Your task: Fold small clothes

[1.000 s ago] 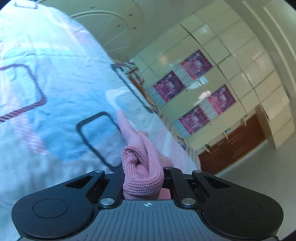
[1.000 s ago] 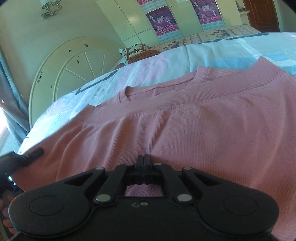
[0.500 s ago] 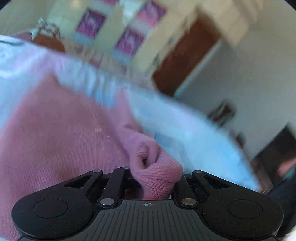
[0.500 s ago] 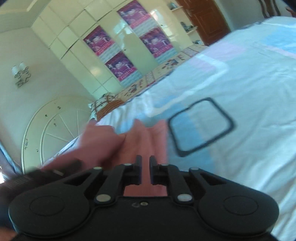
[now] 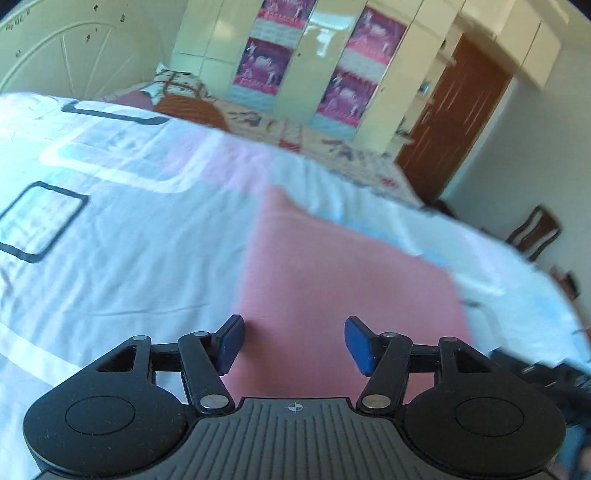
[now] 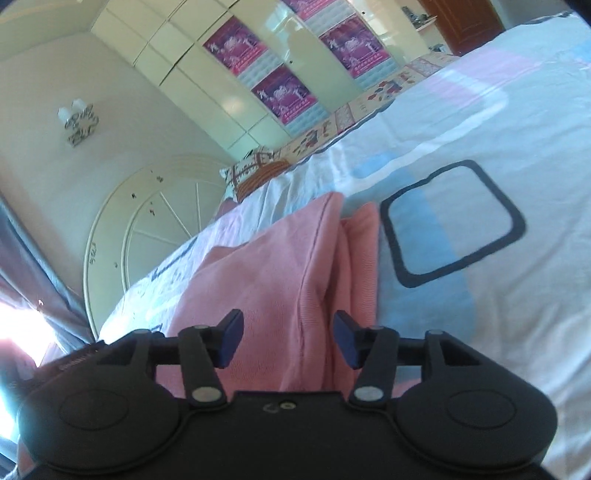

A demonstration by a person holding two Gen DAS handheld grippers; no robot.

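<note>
Right wrist: folded pink sweater (image 6: 280, 280) lengthwise ahead.

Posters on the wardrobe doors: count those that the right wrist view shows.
4. Upper left poster, lower left poster, right poster, and one cut off at the top edge. Others may lie out of frame.

right tool (image 6: 288, 339) spread, empty | over pink garment (image 6: 273, 280), seemingly folded | bedsheet (image 6: 517, 295)

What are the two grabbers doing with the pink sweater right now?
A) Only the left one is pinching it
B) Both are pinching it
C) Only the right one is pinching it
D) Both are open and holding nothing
D: the left gripper and the right gripper both show a wide gap between their blue pads, with the pink sweater lying loose on the bedsheet.
</note>
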